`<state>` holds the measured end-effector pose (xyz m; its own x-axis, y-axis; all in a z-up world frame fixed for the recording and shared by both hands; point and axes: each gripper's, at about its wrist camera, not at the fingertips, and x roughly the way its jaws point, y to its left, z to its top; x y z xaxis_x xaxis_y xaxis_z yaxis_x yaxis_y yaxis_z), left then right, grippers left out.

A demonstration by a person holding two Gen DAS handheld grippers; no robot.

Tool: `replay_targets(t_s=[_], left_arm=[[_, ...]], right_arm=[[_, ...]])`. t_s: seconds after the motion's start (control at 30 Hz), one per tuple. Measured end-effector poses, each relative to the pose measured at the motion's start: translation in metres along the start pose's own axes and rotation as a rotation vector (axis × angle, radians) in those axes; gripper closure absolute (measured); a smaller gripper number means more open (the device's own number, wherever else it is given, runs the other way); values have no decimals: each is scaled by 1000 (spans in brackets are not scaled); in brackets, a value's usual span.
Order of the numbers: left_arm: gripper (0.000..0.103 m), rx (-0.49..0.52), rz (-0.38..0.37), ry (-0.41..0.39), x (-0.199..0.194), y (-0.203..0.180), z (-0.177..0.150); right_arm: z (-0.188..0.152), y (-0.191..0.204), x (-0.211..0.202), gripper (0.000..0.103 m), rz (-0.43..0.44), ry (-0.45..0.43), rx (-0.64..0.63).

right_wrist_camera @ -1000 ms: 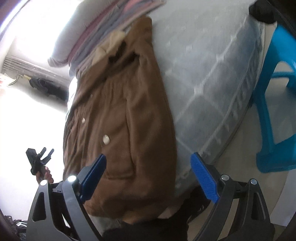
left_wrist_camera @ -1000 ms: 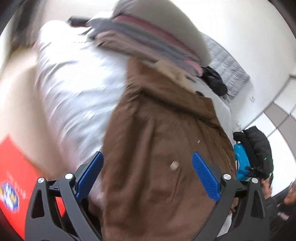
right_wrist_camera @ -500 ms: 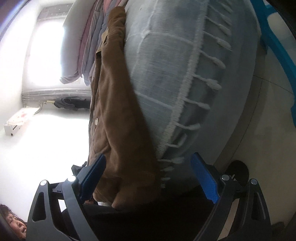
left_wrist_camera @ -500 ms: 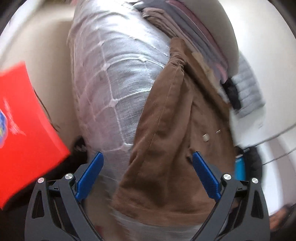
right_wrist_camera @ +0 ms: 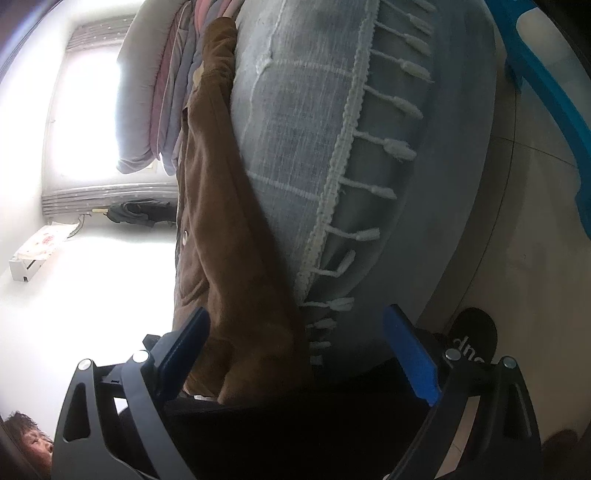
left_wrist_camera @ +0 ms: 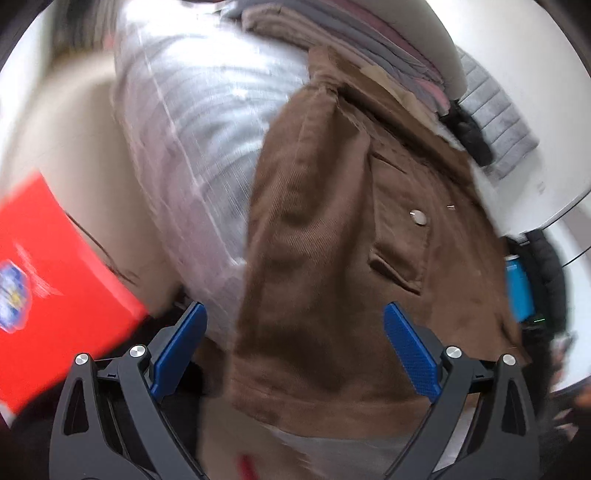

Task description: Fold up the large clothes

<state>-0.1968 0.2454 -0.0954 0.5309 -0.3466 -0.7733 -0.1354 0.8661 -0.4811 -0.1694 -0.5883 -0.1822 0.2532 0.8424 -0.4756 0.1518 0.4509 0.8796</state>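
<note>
Since half a second ago the left wrist view has swung so that the brown jacket [left_wrist_camera: 343, 236] fills more of the frame, its pocket flap and a metal snap [left_wrist_camera: 418, 217] now plain to see, while the right wrist view has barely changed. Both pictures show the jacket lying spread on a bed covered by a pale grey blanket [left_wrist_camera: 199, 122] with white tassels along its edge, the collar end up against a stack of folded bedding [left_wrist_camera: 369, 33] and the hem hanging off the near edge. Left gripper [left_wrist_camera: 293, 350] has its blue fingers spread wide with nothing between them, hovering over the lower part of the jacket; the view is motion-blurred. Right gripper [right_wrist_camera: 295, 354] is likewise wide apart and empty, low beside the bed, with the jacket's hem corner [right_wrist_camera: 240, 362] between its fingers but not touching either one as far as can be told. A red box [left_wrist_camera: 48, 280] sits at the left of the left wrist view, and a blue plastic stool [right_wrist_camera: 546, 85] stands on the floor to the right of the bed
</note>
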Motion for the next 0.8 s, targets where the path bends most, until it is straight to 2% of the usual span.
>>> replay_targets(t_s=[0.03, 0.13, 0.3, 0.43, 0.5, 0.6, 0.67, 0.8], left_arm=[[10, -41, -53, 23, 3, 8, 1], [10, -142, -135, 79, 13, 25, 2], [10, -236, -221, 115, 24, 40, 2], [10, -243, -269, 189, 40, 40, -6], [10, -258, -312, 260, 52, 40, -13], [10, -269, -360, 312, 56, 37, -23], [10, -257, -373, 345, 57, 29, -28], [10, -202, -282, 417, 65, 12, -42]], right_arm=[[3, 0, -4, 12, 2, -3, -4], [14, 8, -19, 12, 33, -21, -21], [22, 14, -26, 11, 56, 11, -42], [18, 7, -14, 11, 75, 70, -48], [16, 0, -7, 11, 119, 105, -55], [14, -9, 5, 11, 164, 159, -70], [13, -9, 14, 11, 187, 194, -79], [17, -9, 38, 11, 252, 266, -101]])
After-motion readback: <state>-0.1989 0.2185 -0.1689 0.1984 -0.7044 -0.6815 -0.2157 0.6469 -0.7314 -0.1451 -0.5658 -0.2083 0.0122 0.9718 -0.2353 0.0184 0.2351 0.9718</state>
